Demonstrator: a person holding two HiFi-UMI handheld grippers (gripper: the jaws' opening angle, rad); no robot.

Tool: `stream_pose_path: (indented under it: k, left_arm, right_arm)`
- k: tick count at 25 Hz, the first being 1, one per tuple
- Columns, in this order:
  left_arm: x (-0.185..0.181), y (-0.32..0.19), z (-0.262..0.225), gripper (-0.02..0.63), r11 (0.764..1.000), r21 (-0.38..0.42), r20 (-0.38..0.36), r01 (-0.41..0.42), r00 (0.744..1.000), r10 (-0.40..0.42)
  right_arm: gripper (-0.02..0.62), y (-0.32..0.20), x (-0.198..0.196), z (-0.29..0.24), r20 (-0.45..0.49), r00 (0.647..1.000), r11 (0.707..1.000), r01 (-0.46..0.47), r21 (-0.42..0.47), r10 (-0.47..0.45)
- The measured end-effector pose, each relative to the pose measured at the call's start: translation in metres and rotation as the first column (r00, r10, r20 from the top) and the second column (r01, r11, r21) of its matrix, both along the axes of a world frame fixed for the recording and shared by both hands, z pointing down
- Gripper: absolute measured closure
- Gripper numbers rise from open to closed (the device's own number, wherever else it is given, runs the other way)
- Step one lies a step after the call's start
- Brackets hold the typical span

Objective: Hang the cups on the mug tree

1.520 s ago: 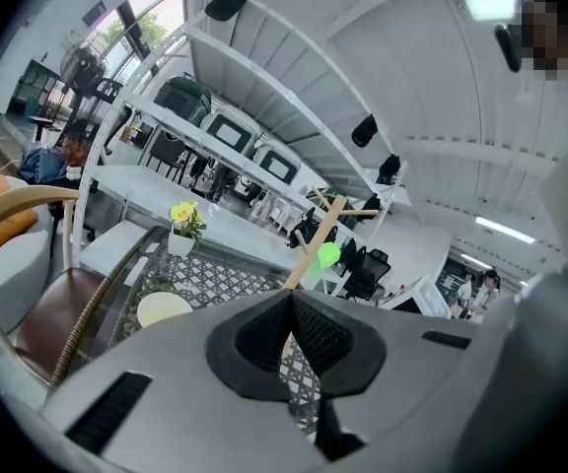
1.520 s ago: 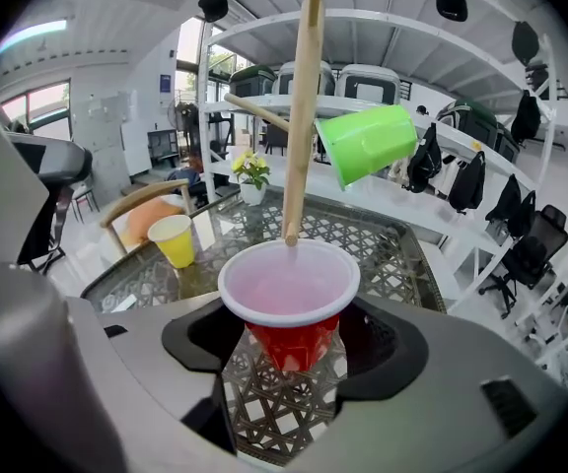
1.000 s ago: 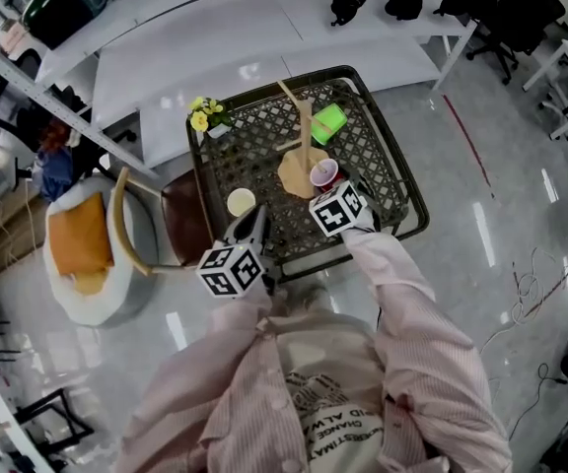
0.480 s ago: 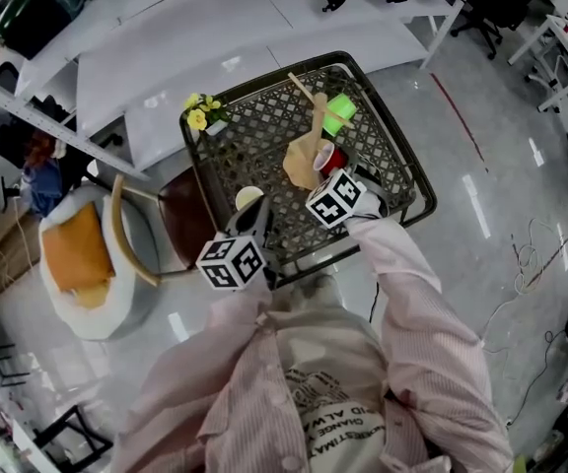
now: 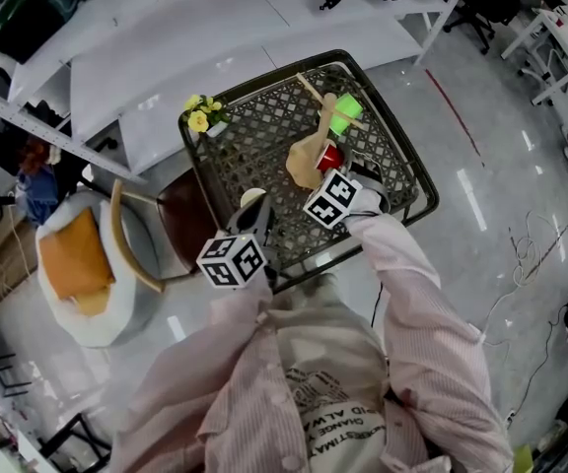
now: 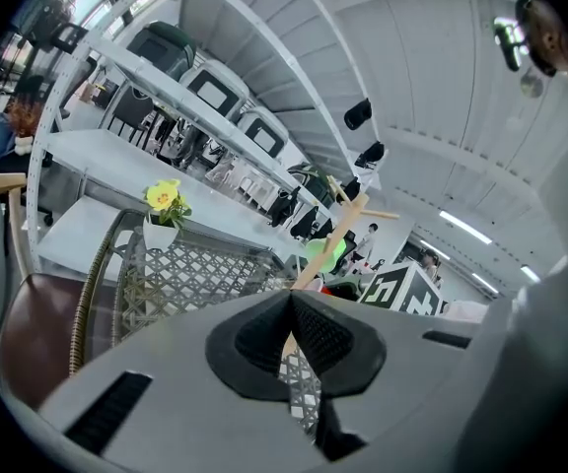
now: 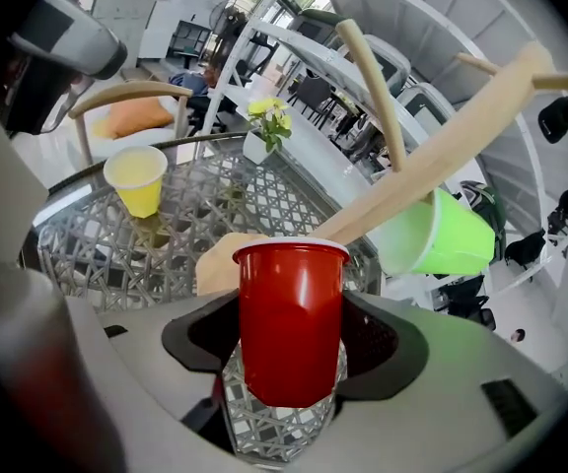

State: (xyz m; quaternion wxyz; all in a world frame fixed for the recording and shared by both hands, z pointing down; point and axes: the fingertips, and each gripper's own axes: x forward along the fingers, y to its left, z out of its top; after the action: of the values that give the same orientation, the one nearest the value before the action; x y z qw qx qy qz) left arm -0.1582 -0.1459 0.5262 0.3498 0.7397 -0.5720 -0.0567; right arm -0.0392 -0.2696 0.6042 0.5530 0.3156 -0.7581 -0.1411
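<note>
Item: red cup, upright, clamped by its lower body between the jaws of the right gripper, held over the lattice-top metal table just in front of the round base of the wooden mug tree. Green cup: on the tree at 2 o'clock from the red cup, lying on its side with its mouth toward the trunk. Yellow cup: upright on the table at 10 o'clock from the red cup, well apart from it. Left gripper: jaws pressed together with nothing between them, poised at the table's 7 o'clock edge beside the yellow cup. Pot of yellow flowers: the table's 10 o'clock corner. Brown-seated chair: at the table's 8 o'clock side.
</note>
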Motion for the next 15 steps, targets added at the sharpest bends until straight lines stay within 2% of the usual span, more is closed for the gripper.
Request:
stream_pose_path:
  k: [15]
  left_arm:
    - [-0.0058, 0.0069, 0.002, 0.607, 1.0, -0.009, -0.009, 0.021, 1.0, -0.021]
  right_arm:
    - [0.299, 0.0041, -0.0024, 0.0094, -0.088, 0.995, 0.999, 0.048, 0.019, -0.046]
